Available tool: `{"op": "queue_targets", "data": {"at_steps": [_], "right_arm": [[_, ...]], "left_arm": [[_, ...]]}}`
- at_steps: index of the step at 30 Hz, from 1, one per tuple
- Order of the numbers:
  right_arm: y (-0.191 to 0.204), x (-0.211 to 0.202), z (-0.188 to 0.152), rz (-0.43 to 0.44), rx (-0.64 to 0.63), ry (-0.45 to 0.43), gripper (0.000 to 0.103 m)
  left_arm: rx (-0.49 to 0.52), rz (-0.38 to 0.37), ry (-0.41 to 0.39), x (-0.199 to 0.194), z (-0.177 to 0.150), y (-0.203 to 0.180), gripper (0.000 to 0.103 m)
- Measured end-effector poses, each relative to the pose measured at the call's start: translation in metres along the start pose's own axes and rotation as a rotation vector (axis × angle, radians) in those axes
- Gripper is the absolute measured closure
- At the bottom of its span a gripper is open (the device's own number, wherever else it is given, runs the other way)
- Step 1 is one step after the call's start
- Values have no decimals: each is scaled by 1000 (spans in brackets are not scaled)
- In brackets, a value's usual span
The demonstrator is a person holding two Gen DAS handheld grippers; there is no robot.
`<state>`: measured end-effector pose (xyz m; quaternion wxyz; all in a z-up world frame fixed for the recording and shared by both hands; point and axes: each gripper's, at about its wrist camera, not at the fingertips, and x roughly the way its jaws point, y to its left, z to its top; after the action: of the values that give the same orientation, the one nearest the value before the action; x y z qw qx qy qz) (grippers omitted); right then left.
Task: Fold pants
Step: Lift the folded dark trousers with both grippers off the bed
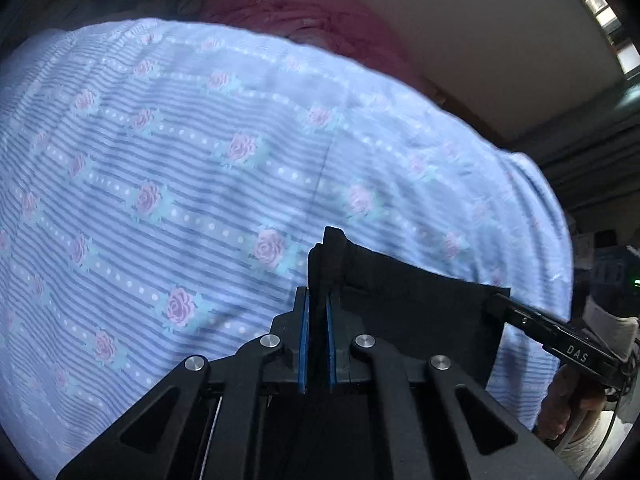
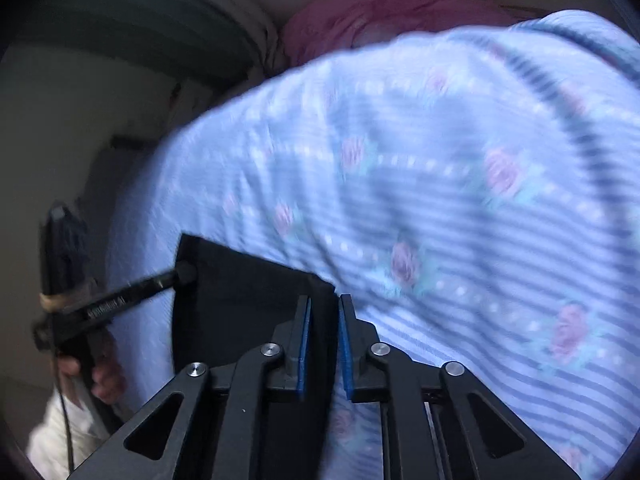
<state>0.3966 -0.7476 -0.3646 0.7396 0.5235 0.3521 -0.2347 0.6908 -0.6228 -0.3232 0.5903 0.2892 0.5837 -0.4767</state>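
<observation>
Black pants (image 1: 420, 308); blue-striped, pink-rose bedsheet (image 1: 200, 160); pink cloth (image 1: 288, 12).

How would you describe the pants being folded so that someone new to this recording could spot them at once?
Start from the big blue striped sheet with pink roses that fills both wrist views. Near its lower edge a flat dark cloth hangs stretched between the left tool and the right tool: those are the black pants. They are the only plain, unpatterned black fabric, unlike the floral sheet and the pink fabric behind it.
</observation>
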Motion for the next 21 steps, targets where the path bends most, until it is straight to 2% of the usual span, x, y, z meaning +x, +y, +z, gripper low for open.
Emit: {"op": "queue_targets", "data": {"at_steps": [3, 5, 8, 10, 12, 15, 17, 21], "right_arm": [[5, 9, -1, -69, -60, 14, 90], [4, 10, -1, -71, -55, 20, 90], [11, -2, 2, -63, -64, 14, 90], [27, -19, -2, -45, -112, -15, 90], [48, -44, -9, -66, -194, -59, 90], [82, -77, -24, -67, -285, -93, 90], [105, -96, -37, -69, -360, -91, 90], [150, -130, -74, -22, -450, -62, 90]], "left_arm": [[-1, 48, 18, 11, -2, -6, 94], [2, 73, 25, 14, -6, -10, 94], [30, 45, -9, -4, -9, -28, 94], [63, 7, -59, -31, -21, -41, 94], [96, -14, -106, -61, -35, -48, 94], [125, -19, -153, -102, -58, -49, 94], [147, -11, -171, -125, -78, -54, 94], [151, -3, -220, -183, -130, -44, 94]]}}
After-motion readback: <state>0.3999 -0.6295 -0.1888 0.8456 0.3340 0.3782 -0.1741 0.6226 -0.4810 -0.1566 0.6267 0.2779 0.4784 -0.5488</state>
